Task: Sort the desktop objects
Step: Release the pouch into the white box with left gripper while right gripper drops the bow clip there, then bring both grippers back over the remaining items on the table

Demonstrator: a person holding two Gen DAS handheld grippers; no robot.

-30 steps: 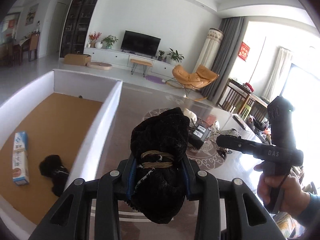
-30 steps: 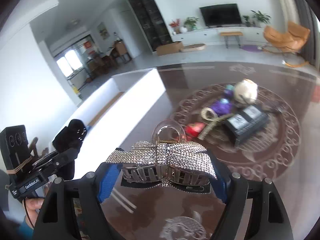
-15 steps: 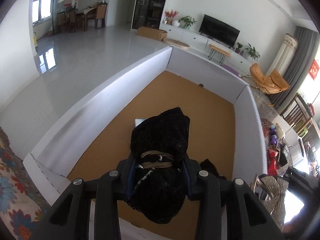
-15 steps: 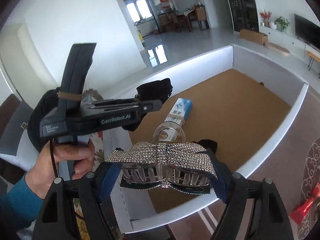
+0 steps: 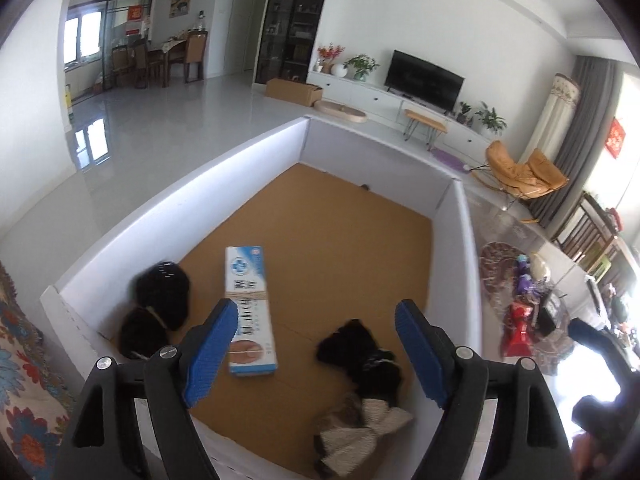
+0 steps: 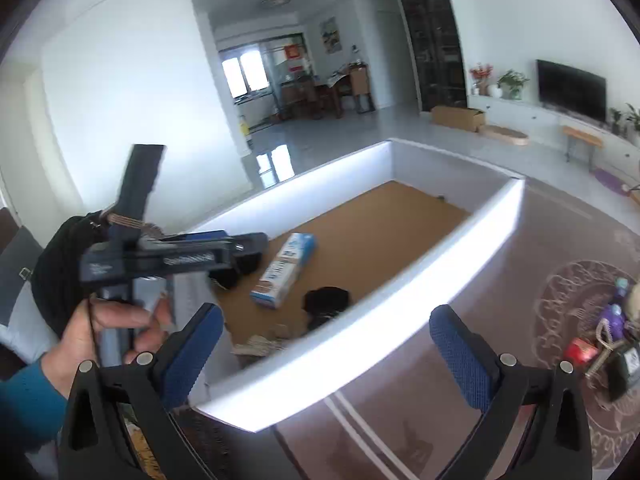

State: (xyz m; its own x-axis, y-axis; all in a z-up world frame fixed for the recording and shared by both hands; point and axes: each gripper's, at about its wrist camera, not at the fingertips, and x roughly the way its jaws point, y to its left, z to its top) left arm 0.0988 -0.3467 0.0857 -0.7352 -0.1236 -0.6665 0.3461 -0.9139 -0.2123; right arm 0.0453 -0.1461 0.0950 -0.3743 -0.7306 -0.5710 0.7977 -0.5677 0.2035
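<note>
My left gripper hangs over a white-walled box with a cardboard floor, its jaws opening with nothing between them. A black velvet hair clip lies blurred by the box's left wall. Near the front wall, a rhinestone bow clip lies next to a black hair accessory. My right gripper is above the box's near wall, jaws opening wide and empty. In the right wrist view the bow clip lies inside the box, and a hand holds the left gripper.
A blue-and-white carton lies flat in the middle of the box. On the patterned brown table to the right remain a red item, a purple item and several others. A floral cushion borders the box's left side.
The left gripper opened and the black velvet clip dropped into the box by the left wall. The right gripper opened and the rhinestone bow clip fell inside. Both hands swung left over the box.
</note>
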